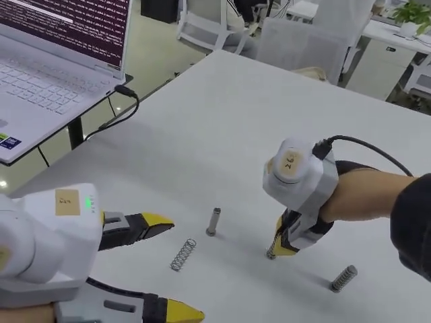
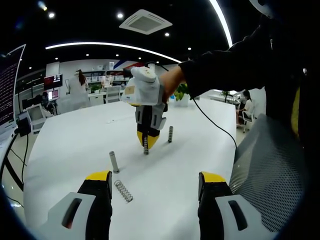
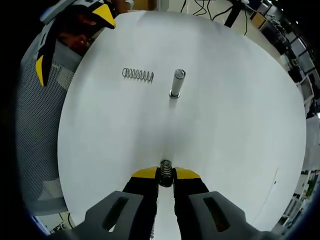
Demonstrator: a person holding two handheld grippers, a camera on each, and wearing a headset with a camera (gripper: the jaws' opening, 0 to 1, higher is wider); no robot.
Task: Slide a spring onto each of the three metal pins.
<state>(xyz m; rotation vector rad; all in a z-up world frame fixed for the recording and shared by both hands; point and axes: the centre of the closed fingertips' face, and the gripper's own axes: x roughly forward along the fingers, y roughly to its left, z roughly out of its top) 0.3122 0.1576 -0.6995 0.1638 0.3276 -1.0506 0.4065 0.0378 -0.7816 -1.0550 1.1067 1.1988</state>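
Left gripper (image 2: 156, 177), jaws wide apart and empty, faces a loose spring (image 1: 183, 254) lying flat on the white table (image 1: 222, 134). The thin wire coil is likely light, springy and prone to roll (best pinched crosswise near one end). Just beyond stands a bare pin (image 1: 213, 221), smooth, stiff, cylindrical metal. Right gripper (image 1: 276, 250) pinches a second spring (image 3: 166, 172) upright, jaws nearly closed. Further right, a third spring (image 1: 343, 278) stands, seemingly already fitted.
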